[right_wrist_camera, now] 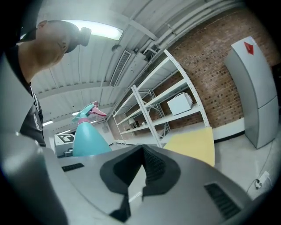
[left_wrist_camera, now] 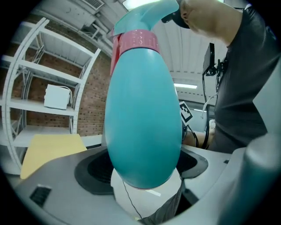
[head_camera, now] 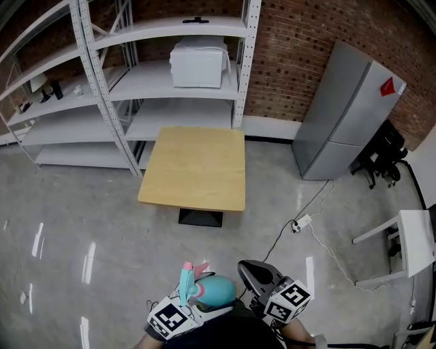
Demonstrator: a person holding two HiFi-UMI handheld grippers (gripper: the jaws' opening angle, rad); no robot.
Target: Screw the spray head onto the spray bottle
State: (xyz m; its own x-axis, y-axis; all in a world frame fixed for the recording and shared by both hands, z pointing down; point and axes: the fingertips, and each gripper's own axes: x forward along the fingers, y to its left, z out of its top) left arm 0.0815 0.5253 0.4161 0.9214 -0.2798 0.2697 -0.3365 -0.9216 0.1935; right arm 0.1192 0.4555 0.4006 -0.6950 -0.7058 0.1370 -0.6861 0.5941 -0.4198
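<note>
we are clamping the bottle (left_wrist_camera: 142,118) in the left gripper (left_wrist_camera: 145,173), close to our body, head (left_wrist_camera: 149,11) sitting on top. the right gripper (right_wrist_camera: 141,173) is resting closed, empty; it needs opening before twisting the head snug.

Open floor (head_camera: 102,232) runs from the person to the tabletop's (head_camera: 197,167) near edge. A shelving rack (head_camera: 102,88) crowds its far edge and far-left corner. A grey cabinet (head_camera: 347,116) stands well off its right edge, with a cable (head_camera: 320,238) and power strip (head_camera: 302,221) on the floor between. Near the body, the left gripper (head_camera: 197,303) grips a spray bottle (head_camera: 216,290) just beside the closed right gripper (head_camera: 251,271)
</note>
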